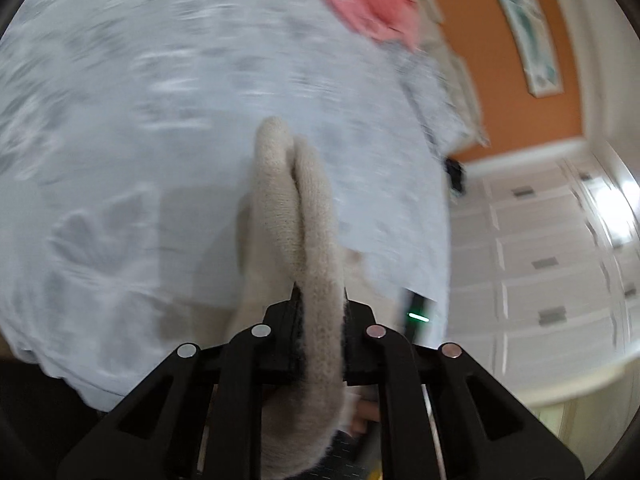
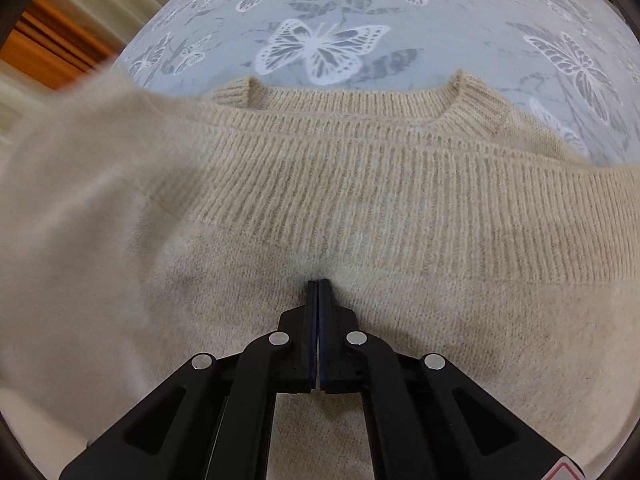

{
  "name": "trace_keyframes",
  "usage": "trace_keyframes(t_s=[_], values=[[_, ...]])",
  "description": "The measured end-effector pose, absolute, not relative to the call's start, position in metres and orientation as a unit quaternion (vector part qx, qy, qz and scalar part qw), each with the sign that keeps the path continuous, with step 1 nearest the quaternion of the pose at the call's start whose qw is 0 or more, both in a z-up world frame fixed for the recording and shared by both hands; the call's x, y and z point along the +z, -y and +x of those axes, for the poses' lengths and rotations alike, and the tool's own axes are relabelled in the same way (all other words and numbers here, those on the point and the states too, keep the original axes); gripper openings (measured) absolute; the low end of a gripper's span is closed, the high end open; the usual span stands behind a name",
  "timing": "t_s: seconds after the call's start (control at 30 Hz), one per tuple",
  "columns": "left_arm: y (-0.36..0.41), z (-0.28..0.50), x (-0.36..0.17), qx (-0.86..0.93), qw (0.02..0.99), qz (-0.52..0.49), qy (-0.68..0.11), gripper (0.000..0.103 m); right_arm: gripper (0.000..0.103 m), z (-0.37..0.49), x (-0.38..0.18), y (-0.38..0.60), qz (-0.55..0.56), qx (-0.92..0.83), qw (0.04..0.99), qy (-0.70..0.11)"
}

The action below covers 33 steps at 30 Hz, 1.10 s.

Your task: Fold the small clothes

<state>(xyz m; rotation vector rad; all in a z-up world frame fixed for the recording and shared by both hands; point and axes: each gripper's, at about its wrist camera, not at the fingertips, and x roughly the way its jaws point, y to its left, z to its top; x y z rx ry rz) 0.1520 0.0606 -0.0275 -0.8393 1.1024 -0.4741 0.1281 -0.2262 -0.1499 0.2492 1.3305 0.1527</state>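
A beige knit sweater [image 2: 360, 184] lies on the butterfly-print bed sheet [image 2: 328, 20], its ribbed collar at the far side. My right gripper [image 2: 318, 286] is shut, its tips pressed on the sweater's body just below the ribbed band. My left gripper [image 1: 320, 300] is shut on a fold of the same beige sweater [image 1: 296, 200], held up above the sheet [image 1: 140, 120]; the fold sticks out past the fingers. On the left of the right wrist view a part of the sweater [image 2: 60, 200] is lifted and blurred.
A pink garment [image 1: 372, 0] lies at the far edge of the bed. Beyond the bed's right side are an orange wall [image 1: 500, 80] with a framed picture [image 1: 524, 20] and white drawers [image 1: 540, 260]. A curtain [image 2: 80, 0] shows at the upper left.
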Motion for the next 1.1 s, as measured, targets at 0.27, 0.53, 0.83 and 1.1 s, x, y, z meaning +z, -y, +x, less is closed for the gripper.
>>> trace_keyframes(t_s=[0.27,0.53,0.83,1.1], values=[[0.066,0.137,-0.002,-0.306,0.721,-0.332,-0.526,0.013,0.014,0.09,-0.126,0.308,0.315,0.086,0.77,-0.548],[0.197,0.112,-0.053,-0.315,0.696,-0.244,-0.597,0.032,0.039,-0.048,-0.112,0.447,0.421,0.002,0.771,-0.478],[0.185,0.06,-0.031,-0.304,0.77,-0.119,-0.548,0.078,0.067,-0.055,-0.106,0.449,0.433,0.042,0.767,-0.471],[0.091,0.052,-0.021,-0.227,0.8,-0.139,-0.537,0.081,0.069,0.004,-0.125,0.391,0.379,0.053,0.748,-0.542]])
